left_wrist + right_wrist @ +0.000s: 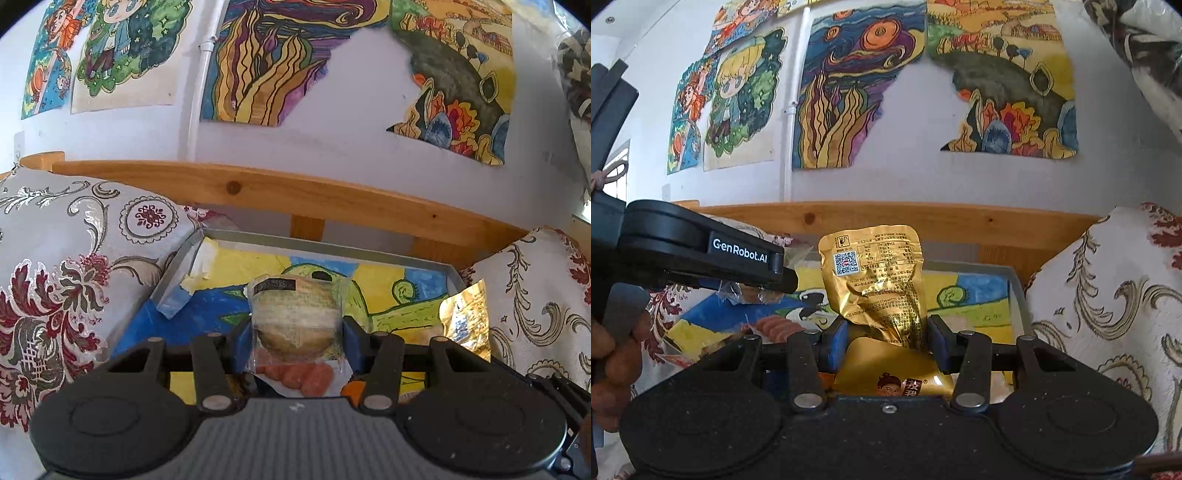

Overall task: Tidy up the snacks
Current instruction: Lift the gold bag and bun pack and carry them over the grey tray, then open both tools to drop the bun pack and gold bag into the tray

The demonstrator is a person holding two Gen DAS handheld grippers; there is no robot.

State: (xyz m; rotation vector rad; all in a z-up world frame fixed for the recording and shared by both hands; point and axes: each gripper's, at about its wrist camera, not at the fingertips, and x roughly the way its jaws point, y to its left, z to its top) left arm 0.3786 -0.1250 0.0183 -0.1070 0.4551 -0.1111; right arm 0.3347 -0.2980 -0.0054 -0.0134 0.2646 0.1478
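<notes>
— Both grippers loaded: left gripper (297, 332) clamps the clear-wrapped bun (297, 317), right gripper (886, 332) pinches the gold pouch (875, 280), above the tray (369, 256).

— Lower each flat, unclamping only when it rests, I'd say.

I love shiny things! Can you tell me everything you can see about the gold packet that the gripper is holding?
The gold packet is a small foil pouch, shiny and crinkled, sealed flat along its edges. Its back faces the right wrist camera, showing a QR code sticker and tiny black print. It stands upright, leaning slightly, pinched low down between the blue pads of the right gripper. Below it lies another gold pack with a cartoon face. From the left wrist camera, it glints at the tray's right side.
</notes>
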